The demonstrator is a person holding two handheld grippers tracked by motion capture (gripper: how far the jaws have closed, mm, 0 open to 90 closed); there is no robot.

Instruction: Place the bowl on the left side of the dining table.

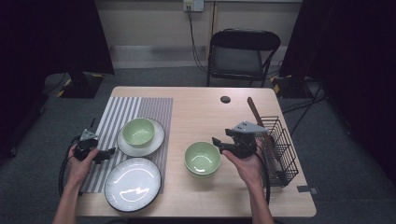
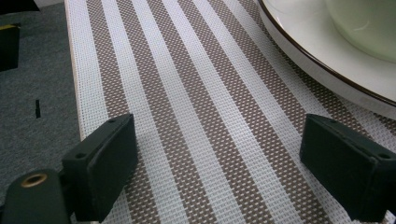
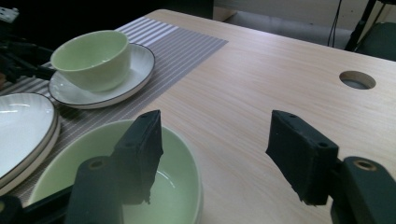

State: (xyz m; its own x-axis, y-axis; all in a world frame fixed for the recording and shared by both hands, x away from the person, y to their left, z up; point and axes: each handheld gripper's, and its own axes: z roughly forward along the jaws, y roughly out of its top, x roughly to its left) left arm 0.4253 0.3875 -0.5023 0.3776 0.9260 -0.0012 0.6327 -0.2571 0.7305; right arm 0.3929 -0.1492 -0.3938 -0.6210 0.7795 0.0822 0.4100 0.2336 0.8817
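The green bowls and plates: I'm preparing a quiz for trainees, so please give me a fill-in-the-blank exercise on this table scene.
1. The green bowl on the striped placemat sits on a small ____.
2. The right tool hangs with its jaws ____ by the other green bowl.
3. The wire rack stands at the table's ____ edge.
4. The left tool hovers over the ____.

Missing words: plate; open; right; placemat

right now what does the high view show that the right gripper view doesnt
High view alone: the wire rack, the black chair, the person's hands and the right gripper from outside.
Right gripper view alone: its open jaws close up, one over the rim of the near green bowl.
Both: that bowl, the bowl on the small plate, the large plate, the striped mat and the table hole.
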